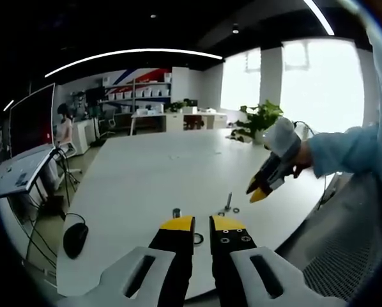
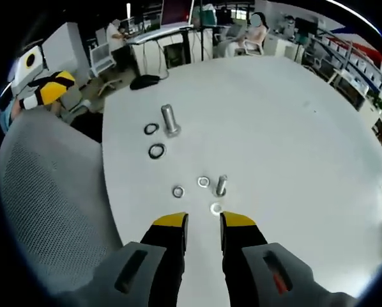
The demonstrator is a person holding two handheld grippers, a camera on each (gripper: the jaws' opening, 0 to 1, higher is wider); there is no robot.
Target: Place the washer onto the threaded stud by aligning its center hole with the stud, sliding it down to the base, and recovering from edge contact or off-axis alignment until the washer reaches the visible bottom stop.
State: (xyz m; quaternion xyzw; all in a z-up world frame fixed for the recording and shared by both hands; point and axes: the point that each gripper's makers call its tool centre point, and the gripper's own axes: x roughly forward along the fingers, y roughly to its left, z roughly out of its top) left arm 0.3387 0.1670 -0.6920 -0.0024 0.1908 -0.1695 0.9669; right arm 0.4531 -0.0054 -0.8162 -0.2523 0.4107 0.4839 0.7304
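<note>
No text, label, brand, number or sign can be read in the left gripper view or the right gripper view; any print on distant shelves and screens is too blurred.

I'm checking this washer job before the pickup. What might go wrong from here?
1. Three small washers lie close around the small stud, so the right tool may nudge a neighbour or the stud.
2. Flat washers on the smooth table could slide away instead of being gripped.
</note>
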